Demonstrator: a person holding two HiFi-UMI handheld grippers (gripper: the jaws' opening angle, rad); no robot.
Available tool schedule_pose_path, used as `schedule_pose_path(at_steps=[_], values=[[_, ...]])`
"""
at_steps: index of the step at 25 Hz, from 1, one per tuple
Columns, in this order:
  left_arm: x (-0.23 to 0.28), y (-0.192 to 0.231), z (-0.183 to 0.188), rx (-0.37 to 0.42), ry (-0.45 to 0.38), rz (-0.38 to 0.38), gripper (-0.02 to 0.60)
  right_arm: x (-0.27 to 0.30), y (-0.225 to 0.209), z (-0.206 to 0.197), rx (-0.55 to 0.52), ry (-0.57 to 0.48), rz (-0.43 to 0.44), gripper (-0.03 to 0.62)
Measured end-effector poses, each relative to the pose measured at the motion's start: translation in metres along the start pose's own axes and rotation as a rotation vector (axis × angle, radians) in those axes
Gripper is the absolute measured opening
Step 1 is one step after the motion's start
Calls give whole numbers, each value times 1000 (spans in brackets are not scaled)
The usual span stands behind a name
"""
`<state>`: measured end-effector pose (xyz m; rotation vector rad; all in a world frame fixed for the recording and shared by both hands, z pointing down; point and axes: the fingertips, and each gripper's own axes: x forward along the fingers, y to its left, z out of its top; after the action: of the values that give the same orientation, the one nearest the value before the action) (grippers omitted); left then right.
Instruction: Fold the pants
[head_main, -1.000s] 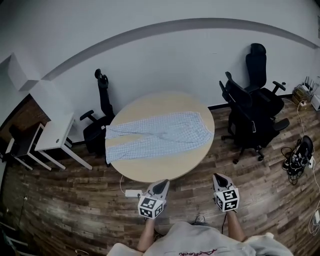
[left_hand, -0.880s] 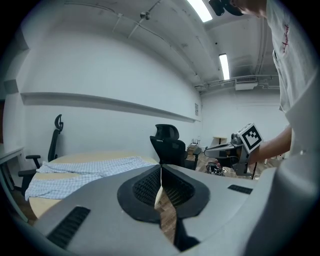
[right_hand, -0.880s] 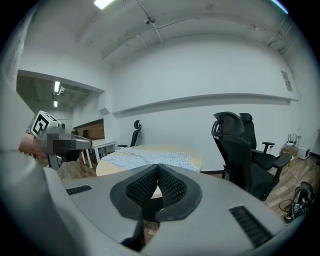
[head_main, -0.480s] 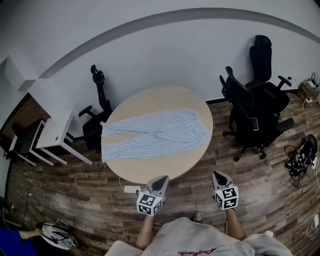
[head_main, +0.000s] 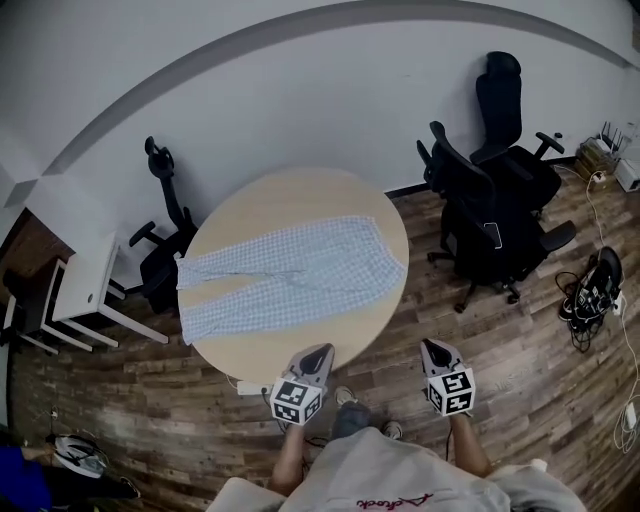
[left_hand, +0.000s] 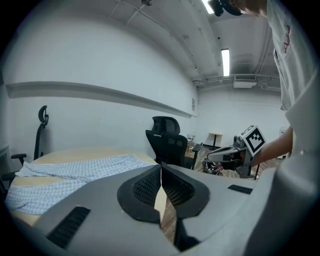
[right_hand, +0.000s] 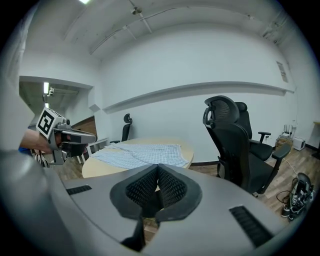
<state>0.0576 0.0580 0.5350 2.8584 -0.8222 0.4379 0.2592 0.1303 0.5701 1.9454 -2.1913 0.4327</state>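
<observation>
- Table (head_main: 292, 195) draws nearer than a second ago; left gripper (head_main: 322, 352) now reaches its near edge, right gripper (head_main: 428, 346) stops just short.
- Both jaws closed, empty.
- Pants (head_main: 285, 272) spread flat, legs toward left edge; folding not yet begun.

The left tool (head_main: 320, 352) and right tool (head_main: 428, 346) look alike: grey plastic shells tapering to a narrow tip. Each carries a white cube (head_main: 296, 401) printed with black square markers. Up close, each has black ribbed pads (left_hand: 145, 187) set in a dark rounded surround on the grey body. Dark slotted grilles (left_hand: 70, 226) sit to either side. The person wears a pale shirt (head_main: 385, 478) with red lettering (head_main: 395, 506).
</observation>
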Motion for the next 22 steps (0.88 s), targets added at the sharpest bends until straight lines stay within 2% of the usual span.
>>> schedule_pose_path(at_steps=[5,11,16,22], values=[[37,37,11,3,-10,-44,34,34,-22,13,-1,15,-58,29],[57,108,28,-2,-21,-57,34,95,-23,51,-33,17,-88,29],[62,178,32,-9,-24,-41,34,145,-13,67,-53,39,-100,29],[64,239,27,-25,-17,-1,34,189,-6,81,-67,53,-97,31]])
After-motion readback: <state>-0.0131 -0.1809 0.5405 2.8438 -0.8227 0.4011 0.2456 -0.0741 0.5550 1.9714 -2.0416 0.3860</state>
